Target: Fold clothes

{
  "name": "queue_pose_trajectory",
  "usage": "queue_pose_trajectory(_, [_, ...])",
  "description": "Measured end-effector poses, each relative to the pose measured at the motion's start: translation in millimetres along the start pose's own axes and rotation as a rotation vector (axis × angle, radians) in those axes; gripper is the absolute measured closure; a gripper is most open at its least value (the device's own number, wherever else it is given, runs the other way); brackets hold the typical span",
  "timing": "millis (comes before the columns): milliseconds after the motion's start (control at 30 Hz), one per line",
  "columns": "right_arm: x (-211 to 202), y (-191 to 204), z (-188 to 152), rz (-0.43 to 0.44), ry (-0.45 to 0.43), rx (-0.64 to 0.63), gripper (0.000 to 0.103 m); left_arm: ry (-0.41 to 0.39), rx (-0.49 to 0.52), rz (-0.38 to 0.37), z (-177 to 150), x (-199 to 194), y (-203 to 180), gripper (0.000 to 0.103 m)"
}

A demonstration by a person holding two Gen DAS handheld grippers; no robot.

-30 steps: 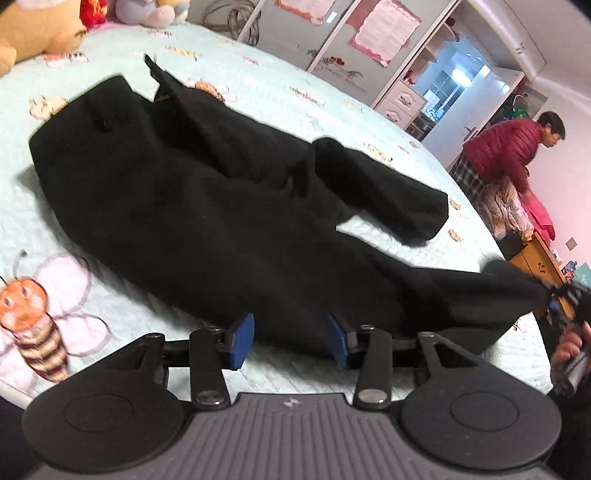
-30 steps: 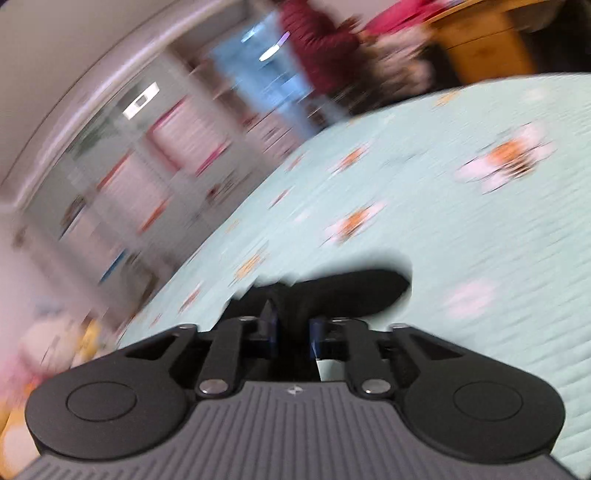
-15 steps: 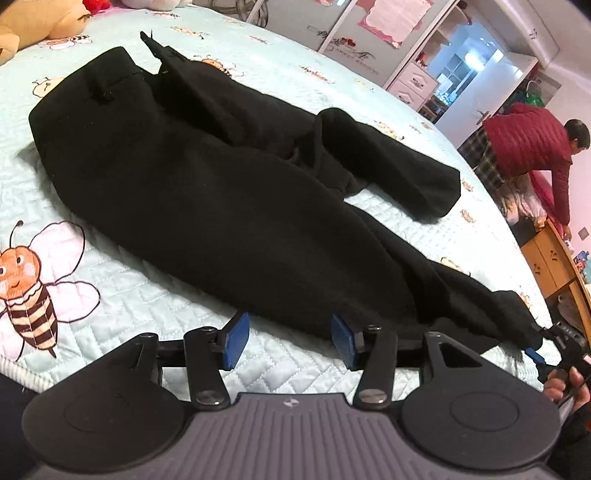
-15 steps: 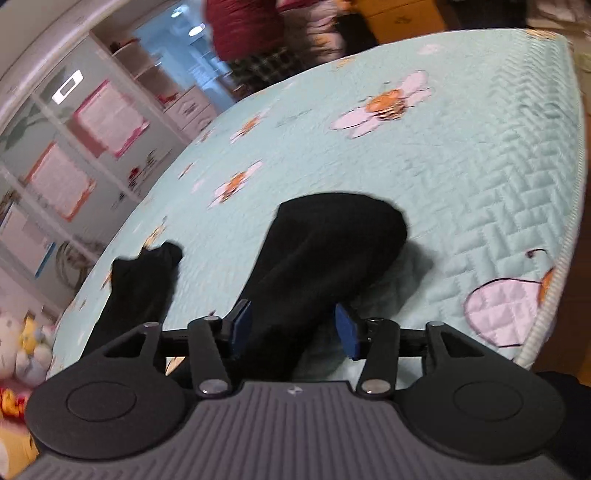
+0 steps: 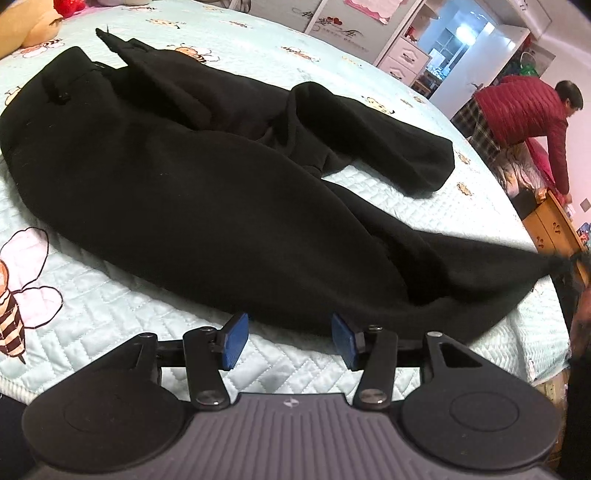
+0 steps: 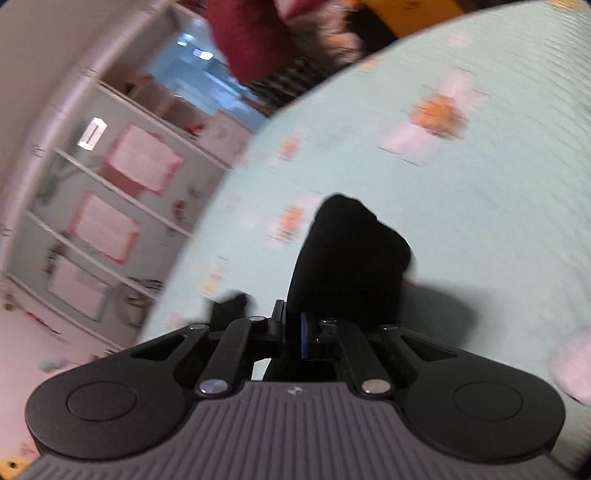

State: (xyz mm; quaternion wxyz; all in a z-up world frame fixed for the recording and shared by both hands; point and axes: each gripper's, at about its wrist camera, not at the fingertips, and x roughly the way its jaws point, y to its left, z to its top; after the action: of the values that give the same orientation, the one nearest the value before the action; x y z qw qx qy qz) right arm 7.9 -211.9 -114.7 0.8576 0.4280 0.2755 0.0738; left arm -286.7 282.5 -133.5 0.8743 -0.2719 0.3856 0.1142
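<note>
Black trousers (image 5: 207, 192) lie spread on the pale green quilted bed (image 5: 110, 306), waistband at the far left, one leg bent back toward the far right. My left gripper (image 5: 290, 338) is open just short of the near edge of the trousers, blue pads apart with nothing between them. The near trouser leg (image 5: 480, 273) is stretched toward the right edge of the left wrist view, its tip lifted. In the blurred right wrist view my right gripper (image 6: 293, 332) is shut on that black leg end (image 6: 351, 258), which rises in front of the jaws.
A person in a red jacket (image 5: 524, 110) bends over a wooden cabinet (image 5: 554, 229) beyond the bed's far right corner. Soft toys (image 5: 26, 26) sit at the bed's far left. White wardrobes with pink posters (image 6: 110, 206) line the wall. The bed's near edge runs under my left gripper.
My right gripper was open over the leg end half a second ago and is now shut on it, pulling it up and rightward. My left gripper has come slightly closer to the trousers.
</note>
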Motion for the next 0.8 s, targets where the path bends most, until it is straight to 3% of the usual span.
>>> queue_pose_trajectory(33, [20, 13, 7, 0.012, 0.030, -0.031, 0.090, -0.001, -0.001, 0.000, 0, 0, -1, 0.050])
queue_pose_trajectory(100, [61, 38, 22, 0.037, 0.089, -0.092, 0.065, -0.011, -0.001, -0.001, -1, -2, -3, 0.050])
queue_pose_trajectory(167, [80, 50, 27, -0.017, 0.103, -0.134, 0.065, -0.024, -0.003, 0.000, -2, -8, -2, 0.048])
queue_pose_trajectory(233, [71, 38, 22, -0.001, 0.082, -0.124, 0.060, -0.019, -0.020, 0.007, -3, -8, 5, 0.045])
queue_pose_trajectory(300, [58, 22, 16, 0.027, 0.058, -0.107, 0.047, -0.014, -0.037, 0.015, -4, -8, 12, 0.045])
queue_pose_trajectory(600, [27, -23, -10, -0.088, 0.007, -0.123, 0.045, 0.009, -0.027, 0.004, -3, 4, 5, 0.045])
queue_pose_trajectory(800, [88, 36, -6, -0.102, 0.030, -0.534, 0.037, 0.006, -0.013, 0.036, -6, 1, 0, 0.045])
